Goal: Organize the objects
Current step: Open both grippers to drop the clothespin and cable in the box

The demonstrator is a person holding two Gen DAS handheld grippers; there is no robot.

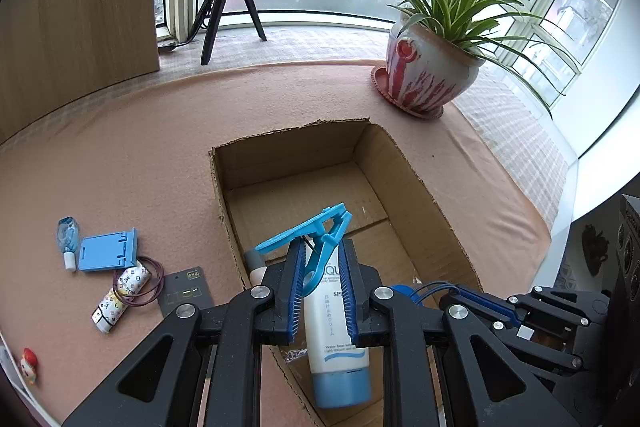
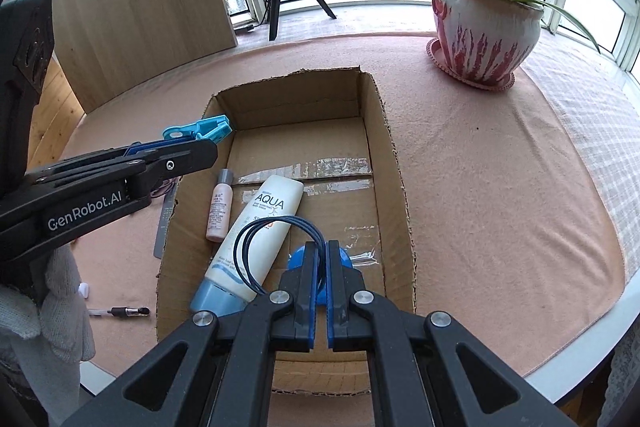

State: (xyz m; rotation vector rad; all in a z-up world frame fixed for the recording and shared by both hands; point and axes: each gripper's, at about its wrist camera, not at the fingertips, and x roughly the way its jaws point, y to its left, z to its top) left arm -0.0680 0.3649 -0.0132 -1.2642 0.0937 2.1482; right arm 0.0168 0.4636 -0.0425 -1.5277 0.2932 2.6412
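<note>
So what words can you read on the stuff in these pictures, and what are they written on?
"AQUA": on the white sunscreen tube lying in the cardboard box.
"GenRobot.AI": on the side of the left gripper, which holds a blue clip.
The tube's smaller print, including the Japanese line, is too small to read.
Small pink bottle: label too blurred.
Dark card on the table: marks unreadable.

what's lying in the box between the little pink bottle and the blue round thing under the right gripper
The white AQUA tube lies slanted between the pink bottle and the blue round thing, seen in the right wrist view.
</note>
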